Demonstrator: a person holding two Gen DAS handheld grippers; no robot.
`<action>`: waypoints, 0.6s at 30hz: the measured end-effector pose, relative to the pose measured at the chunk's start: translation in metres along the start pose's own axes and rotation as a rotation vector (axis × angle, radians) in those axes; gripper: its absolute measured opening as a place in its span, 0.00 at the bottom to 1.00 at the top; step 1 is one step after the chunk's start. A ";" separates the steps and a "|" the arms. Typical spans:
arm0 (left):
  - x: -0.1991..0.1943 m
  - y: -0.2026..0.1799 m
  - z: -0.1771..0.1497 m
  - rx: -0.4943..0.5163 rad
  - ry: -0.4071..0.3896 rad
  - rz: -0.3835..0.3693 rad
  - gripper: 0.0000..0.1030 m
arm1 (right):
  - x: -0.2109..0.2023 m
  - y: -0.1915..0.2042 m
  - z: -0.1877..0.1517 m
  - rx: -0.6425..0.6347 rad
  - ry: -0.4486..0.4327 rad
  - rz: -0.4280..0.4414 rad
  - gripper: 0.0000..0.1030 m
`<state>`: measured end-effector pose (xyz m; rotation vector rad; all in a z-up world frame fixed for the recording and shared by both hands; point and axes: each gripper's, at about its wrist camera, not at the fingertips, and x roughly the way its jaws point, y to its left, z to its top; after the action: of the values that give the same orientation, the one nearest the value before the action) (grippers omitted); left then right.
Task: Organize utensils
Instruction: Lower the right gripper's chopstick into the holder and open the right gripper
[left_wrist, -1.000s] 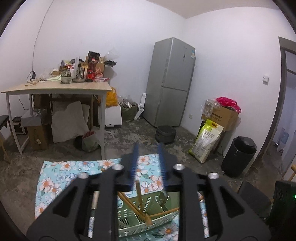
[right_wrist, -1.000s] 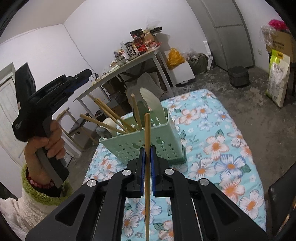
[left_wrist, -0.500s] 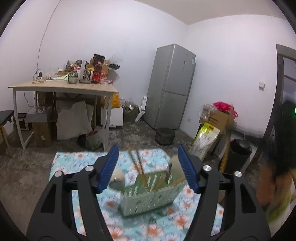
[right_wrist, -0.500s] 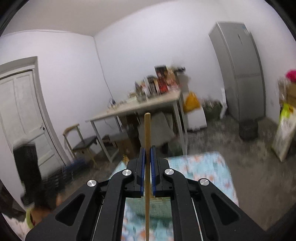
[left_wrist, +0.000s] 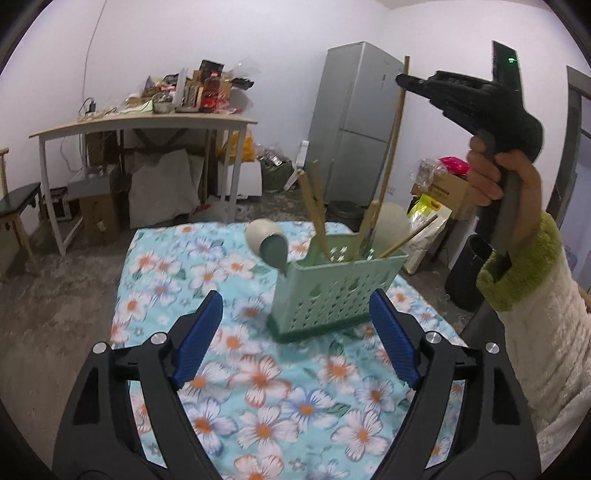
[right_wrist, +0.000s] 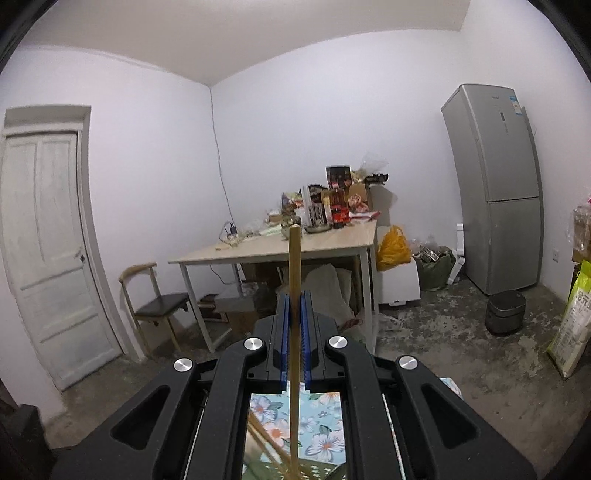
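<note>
A single wooden chopstick (left_wrist: 392, 147) is held upright, pinched in the closed fingers of the right gripper (left_wrist: 402, 79), its lower end now lowered into the green utensil caddy (left_wrist: 332, 291) on the floral-clothed surface (left_wrist: 258, 387). The left gripper (left_wrist: 295, 343), narrowly parted a second ago, is spread wide and empty just short of the caddy, so release is judged the remaining step.

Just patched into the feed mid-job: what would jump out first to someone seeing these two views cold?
The long wooden chopstick stands almost upright, pinched in the right tool, its lower end reaching into the green utensil basket. That basket sits mid-table on the floral tablecloth, bristling with other wooden sticks and a spoon. The left tool gapes wide in front of it.
</note>
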<state>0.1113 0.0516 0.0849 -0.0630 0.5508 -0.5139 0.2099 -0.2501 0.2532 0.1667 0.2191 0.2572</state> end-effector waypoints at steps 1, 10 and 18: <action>0.000 0.001 0.000 -0.001 0.001 0.007 0.75 | 0.004 0.001 -0.004 -0.009 0.008 -0.010 0.06; -0.004 0.000 -0.002 -0.019 -0.002 0.028 0.76 | 0.046 -0.007 -0.051 -0.034 0.176 -0.088 0.06; -0.001 -0.007 -0.001 -0.021 -0.005 0.017 0.80 | 0.030 -0.006 -0.053 -0.063 0.191 -0.130 0.31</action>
<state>0.1069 0.0463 0.0858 -0.0797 0.5514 -0.4910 0.2268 -0.2411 0.1951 0.0650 0.4093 0.1502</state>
